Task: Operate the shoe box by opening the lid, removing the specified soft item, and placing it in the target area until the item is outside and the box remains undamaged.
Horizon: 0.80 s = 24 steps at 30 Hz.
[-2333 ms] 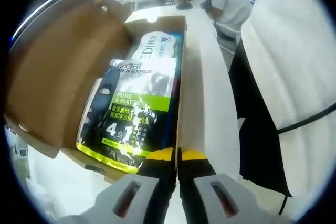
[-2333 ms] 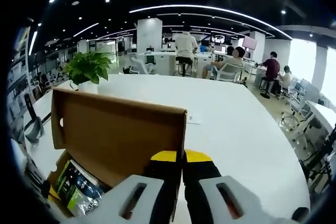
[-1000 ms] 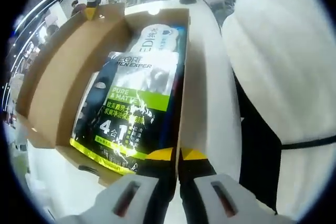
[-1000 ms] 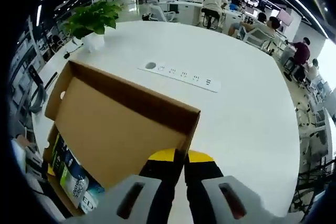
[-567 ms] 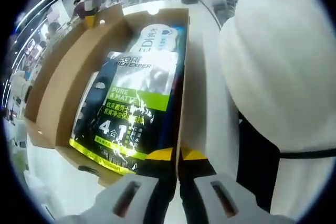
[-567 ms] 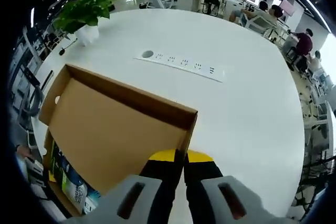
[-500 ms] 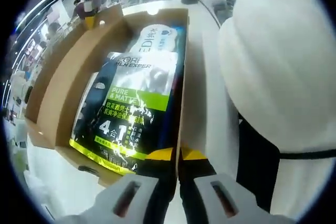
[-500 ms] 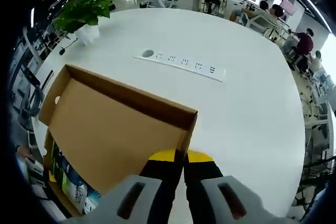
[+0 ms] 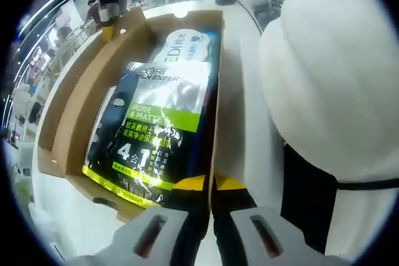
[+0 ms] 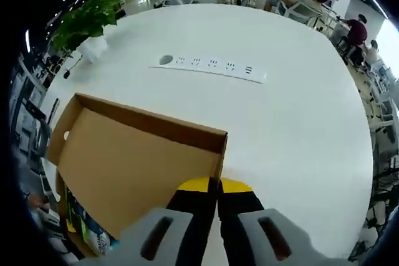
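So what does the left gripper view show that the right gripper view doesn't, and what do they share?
Left gripper view: the box interior, with a black and green pouch lying on a white pack, and a person's white clothing alongside.

Right gripper view: the opened lid from outside, a white table with a built-in socket strip, and a potted plant.

Both: the cardboard shoe box and each view's own hand-held gripper, left, right, jaws closed.
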{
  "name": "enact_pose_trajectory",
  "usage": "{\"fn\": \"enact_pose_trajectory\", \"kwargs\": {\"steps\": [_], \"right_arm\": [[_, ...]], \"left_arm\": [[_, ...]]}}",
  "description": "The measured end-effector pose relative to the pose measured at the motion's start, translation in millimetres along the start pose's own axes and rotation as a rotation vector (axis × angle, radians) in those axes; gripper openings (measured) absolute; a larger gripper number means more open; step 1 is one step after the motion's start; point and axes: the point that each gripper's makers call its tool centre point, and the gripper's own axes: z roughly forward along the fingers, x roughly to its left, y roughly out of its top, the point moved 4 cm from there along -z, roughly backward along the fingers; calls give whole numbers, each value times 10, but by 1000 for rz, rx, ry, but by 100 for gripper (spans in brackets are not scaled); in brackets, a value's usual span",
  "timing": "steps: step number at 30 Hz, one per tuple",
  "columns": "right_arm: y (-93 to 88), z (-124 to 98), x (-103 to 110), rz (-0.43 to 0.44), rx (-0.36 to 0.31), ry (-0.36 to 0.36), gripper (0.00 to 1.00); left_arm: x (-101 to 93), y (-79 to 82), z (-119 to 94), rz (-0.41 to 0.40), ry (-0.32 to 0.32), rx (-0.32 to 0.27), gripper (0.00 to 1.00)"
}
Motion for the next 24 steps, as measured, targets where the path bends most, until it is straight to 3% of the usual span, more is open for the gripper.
{"fn": "enact_pose_trajectory", "kwargs": {"steps": [2, 6, 11, 20, 24], "right_arm": [[-16, -3, 7, -16, -4, -7, 0], [-16, 46, 26, -133, -13, -48, 2], [-59, 139, -6, -54, -21, -41, 2], [-42, 114, 24, -195, -47, -42, 5], [-46, 87, 33, -214, -65, -41, 7]], "left_arm": [[0, 1, -1, 3, -4, -1, 1], [-2, 1, 2, 1, -2, 1, 1], [-3, 4, 2, 1, 3, 2, 1], [2, 2, 6, 9, -8, 5, 1], [-4, -1, 6, 11, -4, 2, 1]]}}
